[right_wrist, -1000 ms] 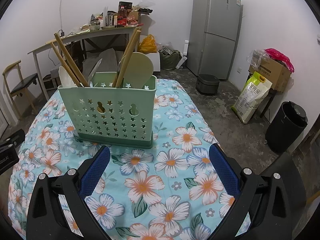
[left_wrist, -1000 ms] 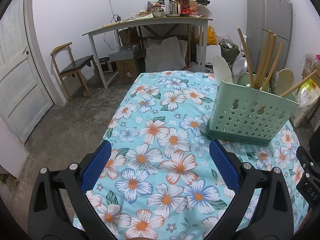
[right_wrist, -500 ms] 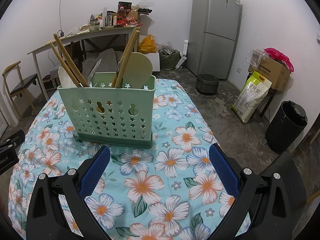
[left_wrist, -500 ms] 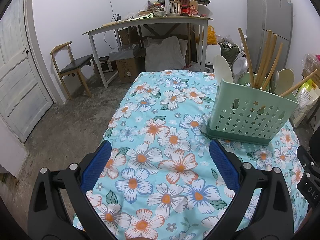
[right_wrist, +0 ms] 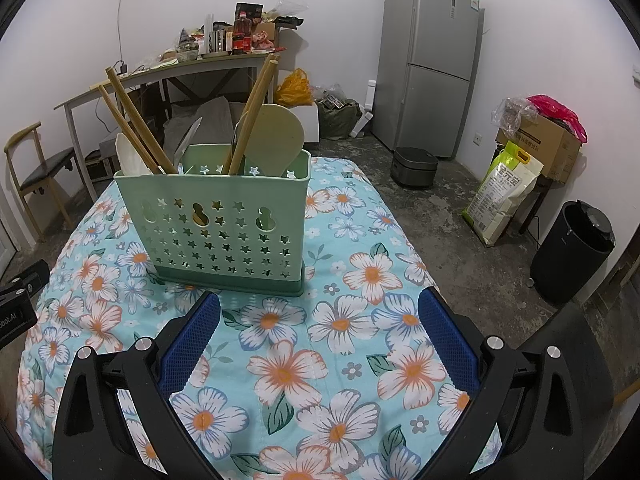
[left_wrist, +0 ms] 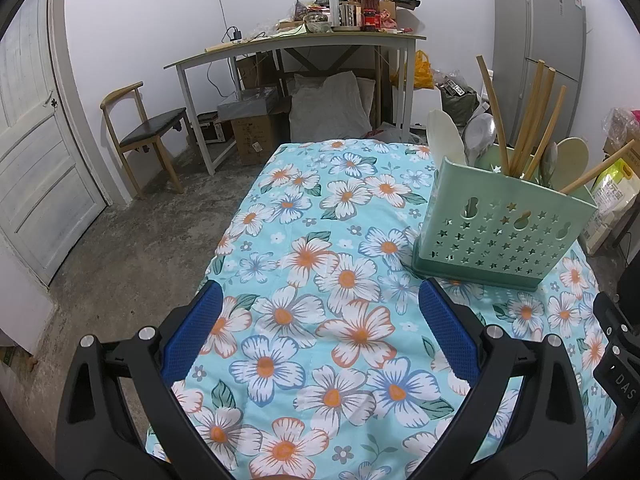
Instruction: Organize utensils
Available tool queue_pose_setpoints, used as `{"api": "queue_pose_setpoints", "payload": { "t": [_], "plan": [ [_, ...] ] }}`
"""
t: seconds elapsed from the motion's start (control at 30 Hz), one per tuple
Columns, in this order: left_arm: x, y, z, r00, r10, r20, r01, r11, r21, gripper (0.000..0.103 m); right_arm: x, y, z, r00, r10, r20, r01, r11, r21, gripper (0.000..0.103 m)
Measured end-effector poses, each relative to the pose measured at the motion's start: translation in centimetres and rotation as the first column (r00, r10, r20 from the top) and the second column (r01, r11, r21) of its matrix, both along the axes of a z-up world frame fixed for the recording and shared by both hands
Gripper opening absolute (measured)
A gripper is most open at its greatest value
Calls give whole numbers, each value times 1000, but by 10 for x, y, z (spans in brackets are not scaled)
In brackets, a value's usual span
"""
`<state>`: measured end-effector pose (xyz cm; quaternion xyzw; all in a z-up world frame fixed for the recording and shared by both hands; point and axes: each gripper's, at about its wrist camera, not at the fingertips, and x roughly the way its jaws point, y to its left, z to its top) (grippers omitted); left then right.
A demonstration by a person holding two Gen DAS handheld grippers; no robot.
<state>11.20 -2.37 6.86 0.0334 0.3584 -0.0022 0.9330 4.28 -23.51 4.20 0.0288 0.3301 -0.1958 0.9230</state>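
One mint-green utensil caddy point(right_wrist: 216, 224) with star cutouts sits at 12 o'clock on the floral tablecloth point(right_wrist: 340, 360), holding chopsticks point(right_wrist: 134, 120), a spatula point(right_wrist: 274, 138) and spoons. Left gripper point(left_wrist: 320, 332) and right gripper point(right_wrist: 320, 332) are both spread wide, holding nothing.

The utensil holder point(right_wrist: 218, 224) hides the lower parts of the chopsticks point(right_wrist: 132, 124) and the spatula point(right_wrist: 276, 140), so how its compartments divide them cannot be told. In the left wrist view the frame cuts off the fridge point(left_wrist: 536, 20). Labels on the far table's bottles point(right_wrist: 239, 36) are too small to read.
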Motion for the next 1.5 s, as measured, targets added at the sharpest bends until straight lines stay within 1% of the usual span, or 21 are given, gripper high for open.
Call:
{"api": "queue_pose_setpoints", "payload": {
  "t": [1.5],
  "plan": [
    [-1, 0, -1, 1000, -3, -6, 3, 1000, -2, 95, 0, 0, 0, 1000, 0, -1, 0, 1000, 0, 96]
  ]
}}
